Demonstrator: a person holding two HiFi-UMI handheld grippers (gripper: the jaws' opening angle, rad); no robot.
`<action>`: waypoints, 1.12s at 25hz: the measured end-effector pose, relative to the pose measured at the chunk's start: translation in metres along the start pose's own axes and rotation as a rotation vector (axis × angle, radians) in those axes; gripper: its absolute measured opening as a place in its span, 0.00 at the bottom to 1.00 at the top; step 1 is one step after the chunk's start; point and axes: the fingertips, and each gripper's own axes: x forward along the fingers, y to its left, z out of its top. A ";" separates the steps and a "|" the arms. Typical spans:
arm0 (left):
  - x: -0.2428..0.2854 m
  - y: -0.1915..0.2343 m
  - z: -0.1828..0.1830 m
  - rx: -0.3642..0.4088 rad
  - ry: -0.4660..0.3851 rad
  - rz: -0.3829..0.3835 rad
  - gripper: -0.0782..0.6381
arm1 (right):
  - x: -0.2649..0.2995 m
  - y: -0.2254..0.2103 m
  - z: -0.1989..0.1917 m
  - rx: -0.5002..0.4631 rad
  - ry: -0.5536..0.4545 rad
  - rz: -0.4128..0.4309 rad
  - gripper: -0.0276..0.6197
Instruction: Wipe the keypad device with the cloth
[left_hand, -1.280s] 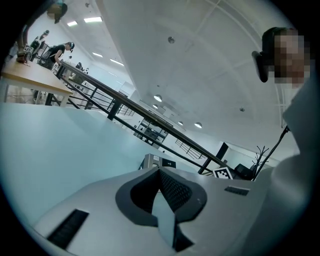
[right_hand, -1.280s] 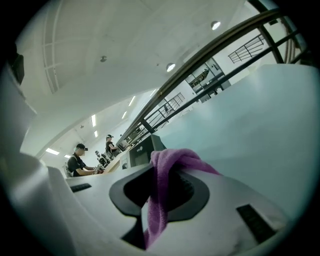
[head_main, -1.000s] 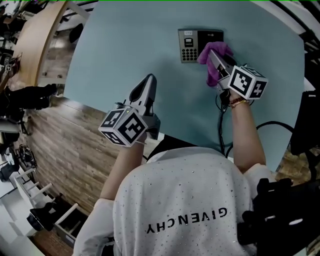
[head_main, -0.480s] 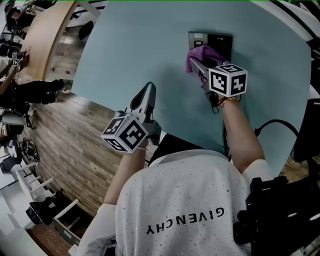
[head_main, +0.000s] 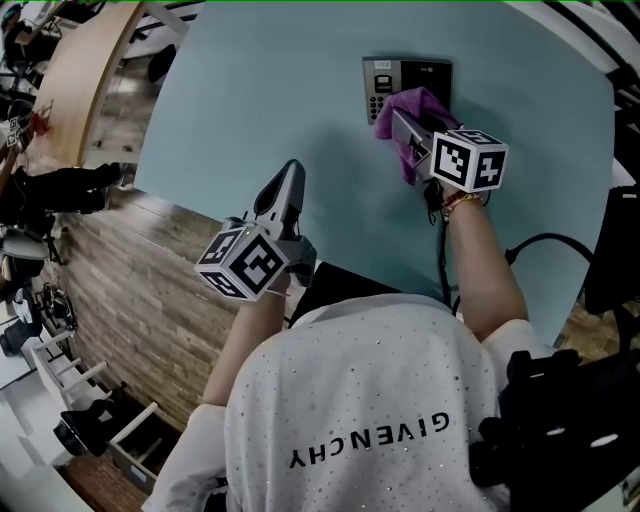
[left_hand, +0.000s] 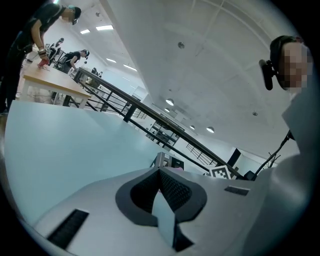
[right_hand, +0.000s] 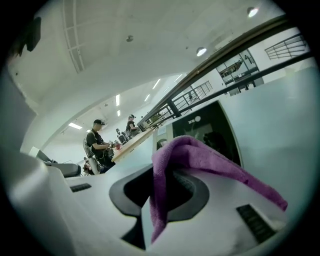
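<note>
While the right arm is stretched across the pale blue surface (head_main: 250, 90), the purple cloth (head_main: 415, 102) is clamped in the right gripper (head_main: 400, 122) and held against the keypad device (head_main: 378, 88). The left gripper (head_main: 289, 178) is held back, closed and empty. "GIVENCHY" is read on the shirt (head_main: 370, 400).

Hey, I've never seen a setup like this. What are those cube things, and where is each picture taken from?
No robot here: a person holds a tool in each hand, each ending in two jaws and carrying a marker cube. One picture comes from a camera on the person's head, looking down. The other two come from cameras riding on the tools, looking along their jaws. On the pale blue surface sits a dark keypad device. The right gripper has its jaws shut on a purple cloth that covers part of the device. The left gripper is shut, holds nothing and hovers off to the side.
</note>
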 end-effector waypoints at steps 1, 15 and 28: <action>0.000 0.000 -0.002 -0.002 0.004 -0.004 0.12 | -0.003 -0.004 -0.001 0.009 -0.006 -0.009 0.14; 0.001 0.000 -0.005 -0.031 0.017 -0.023 0.12 | -0.044 -0.048 0.011 0.187 -0.147 -0.083 0.14; 0.004 -0.003 -0.013 -0.009 0.029 -0.028 0.12 | -0.072 -0.083 0.008 0.345 -0.240 -0.142 0.14</action>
